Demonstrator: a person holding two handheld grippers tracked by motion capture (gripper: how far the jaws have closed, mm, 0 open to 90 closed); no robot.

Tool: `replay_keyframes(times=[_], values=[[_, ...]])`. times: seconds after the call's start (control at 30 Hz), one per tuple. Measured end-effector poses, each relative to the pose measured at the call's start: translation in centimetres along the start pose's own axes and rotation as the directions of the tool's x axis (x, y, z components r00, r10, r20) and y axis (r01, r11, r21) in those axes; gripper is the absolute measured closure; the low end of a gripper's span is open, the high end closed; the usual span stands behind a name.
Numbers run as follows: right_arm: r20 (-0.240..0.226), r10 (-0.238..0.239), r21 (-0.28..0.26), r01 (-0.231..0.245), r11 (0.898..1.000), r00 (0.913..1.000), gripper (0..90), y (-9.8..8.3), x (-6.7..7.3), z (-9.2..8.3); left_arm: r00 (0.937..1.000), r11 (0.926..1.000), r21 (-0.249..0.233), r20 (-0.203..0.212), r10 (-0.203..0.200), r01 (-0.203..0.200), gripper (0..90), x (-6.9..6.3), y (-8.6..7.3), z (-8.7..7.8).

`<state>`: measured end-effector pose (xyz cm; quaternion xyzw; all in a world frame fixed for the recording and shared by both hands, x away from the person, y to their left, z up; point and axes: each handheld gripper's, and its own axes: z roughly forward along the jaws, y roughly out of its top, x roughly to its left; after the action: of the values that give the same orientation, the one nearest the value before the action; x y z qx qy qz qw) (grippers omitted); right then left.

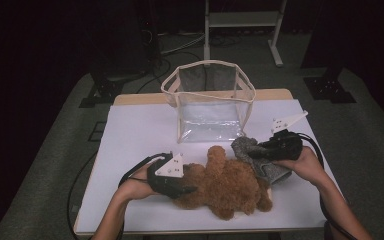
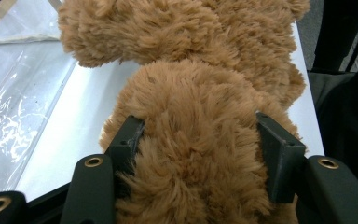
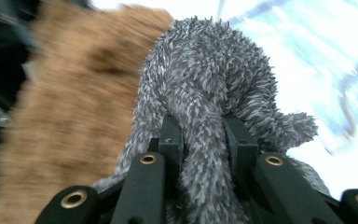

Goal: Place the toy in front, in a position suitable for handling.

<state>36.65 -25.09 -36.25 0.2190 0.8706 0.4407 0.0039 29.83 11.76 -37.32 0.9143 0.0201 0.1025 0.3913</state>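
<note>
A brown teddy bear [image 1: 225, 185] lies on the white table [image 1: 135, 130] near its front edge. My left gripper [image 1: 187, 190] comes at it from the left, and in the left gripper view both jaws of that gripper [image 2: 198, 144] press into the fur of the bear [image 2: 191, 93] on either side. Beside the bear's right end lies a grey plush toy [image 1: 269, 171]. My right gripper [image 1: 257, 149] is shut on it: a fold of the grey plush [image 3: 205, 84] is pinched between the jaws of the right gripper [image 3: 203, 135], with the blurred bear [image 3: 74, 116] behind.
A clear plastic bag with a cream rim [image 1: 207, 63] stands open-topped at the back middle of the table, its clear front wall [image 2: 14, 107] close to the bear. A white frame's legs [image 1: 275, 45] stand on the floor beyond. Cables trail off both grippers.
</note>
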Motion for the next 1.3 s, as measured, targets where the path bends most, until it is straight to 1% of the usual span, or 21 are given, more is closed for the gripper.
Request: replay_keyframes(times=[0.07,0.1,0.13,0.2,0.27,0.33,0.37,0.4,0.5,0.57,0.6,0.63,0.73,0.8,0.9,0.93,1.03,1.13,1.23,1.27,1.3], values=[[-0.038,-0.034,-0.032,0.032,0.999,0.9987,71.9,0.6,1.2,-0.1,0.9999,1.0000,0.002,-0.008,-0.007,0.007,42.7,0.0,0.1,0.1],[-0.049,-0.053,-0.036,0.052,0.998,0.9973,71.9,0.8,1.9,0.0,1.0000,1.0000,0.005,-0.009,-0.004,0.004,42.6,0.1,0.1,0.2],[-0.066,-0.071,-0.039,0.068,0.997,0.9953,71.9,1.0,2.6,0.2,0.9999,0.9999,0.001,-0.011,-0.013,0.013,42.4,0.1,0.1,0.2],[-0.081,-0.107,-0.022,0.105,0.994,0.9910,71.9,1.2,3.8,0.9,0.9997,0.9998,-0.002,-0.014,-0.022,0.022,42.3,0.1,0.1,0.2],[-0.080,-0.118,-0.002,0.118,0.993,0.9898,71.9,0.9,4.4,1.3,0.9996,0.9997,0.001,-0.012,-0.026,0.026,42.2,0.1,0.1,0.1],[-0.084,-0.103,-0.009,0.103,0.995,0.9911,72.0,0.1,4.4,1.3,0.9993,0.9994,0.003,-0.016,-0.035,0.035,42.2,0.2,0.0,0.1],[-0.086,-0.082,-0.015,0.081,0.997,0.9929,72.1,-0.4,4.1,1.1,0.9990,0.9991,-0.002,-0.018,-0.042,0.042,42.2,0.3,0.0,0.1],[-0.081,-0.068,-0.015,0.067,0.998,0.9944,72.1,-0.9,3.9,0.8,0.9988,0.9990,-0.002,-0.018,-0.045,0.045,42.1,0.3,0.0,0.2],[-0.068,-0.048,-0.012,0.047,0.999,0.9966,72.0,-1.9,3.8,0.0,0.9984,0.9985,-0.007,-0.015,-0.055,0.055,42.3,0.4,0.1,0.4],[-0.055,-0.056,-0.012,0.056,0.998,0.9969,72.0,-1.9,4.1,-0.2,0.9984,0.9985,-0.003,-0.016,-0.055,0.055,42.3,0.4,0.3,0.7],[-0.053,-0.065,-0.013,0.064,0.998,0.9965,72.0,-1.6,4.4,-0.2,0.9986,0.9988,0.006,-0.019,-0.049,0.049,42.3,0.4,0.4,0.8],[-0.052,-0.078,-0.014,0.077,0.997,0.9956,72.0,-1.3,4.6,-0.1,0.9983,0.9985,0.002,-0.021,-0.054,0.054,42.3,0.4,0.5,1.0],[-0.066,-0.116,-0.018,0.115,0.993,0.9911,71.9,-0.4,5.6,0.5,0.9983,0.9985,0.006,-0.025,-0.053,0.054,42.1,0.4,0.5,0.9],[-0.060,-0.135,-0.006,0.135,0.991,0.9890,71.9,-0.3,6.0,1.0,0.9981,0.9983,0.001,-0.024,-0.057,0.057,42.1,0.4,0.4,0.9],[-0.067,-0.126,-0.014,0.125,0.992,0.9898,72.0,-0.6,5.8,0.9,0.9981,0.9984,-0.001,-0.025,-0.056,0.056,42.1,0.5,0.3,0.7],[-0.063,-0.101,-0.018,0.100,0.995,0.9928,72.0,-1.4,5.5,0.5,0.9978,0.9980,-0.008,-0.024,-0.062,0.062,42.1,0.5,0.2,0.7],[-0.058,-0.068,-0.026,0.066,0.997,0.9960,72.1,-2.7,5.1,-0.1,0.9981,0.9984,-0.004,-0.024,-0.057,0.057,42.0,0.5,0.3,0.7],[-0.047,-0.051,-0.028,0.049,0.998,0.9976,72.0,-3.3,5.0,-0.5,0.9984,0.9988,0.006,-0.027,-0.049,0.050,42.0,0.4,0.4,0.8],[-0.036,-0.078,-0.019,0.078,0.997,0.9963,72.0,-2.4,5.3,-0.3,0.9985,0.9989,0.007,-0.031,-0.045,0.045,42.0,0.3,0.5,1.0],[-0.036,-0.078,-0.019,0.078,0.997,0.9963,72.0,-2.4,5.3,-0.3,0.9985,0.9989,0.007,-0.031,-0.045,0.045,42.0,0.3,0.5,1.0],[-0.037,-0.085,-0.018,0.085,0.996,0.9957,72.1,-2.0,5.3,-0.2,0.9980,0.9985,0.001,-0.030,-0.056,0.056,42.0,0.3,0.5,1.0]])
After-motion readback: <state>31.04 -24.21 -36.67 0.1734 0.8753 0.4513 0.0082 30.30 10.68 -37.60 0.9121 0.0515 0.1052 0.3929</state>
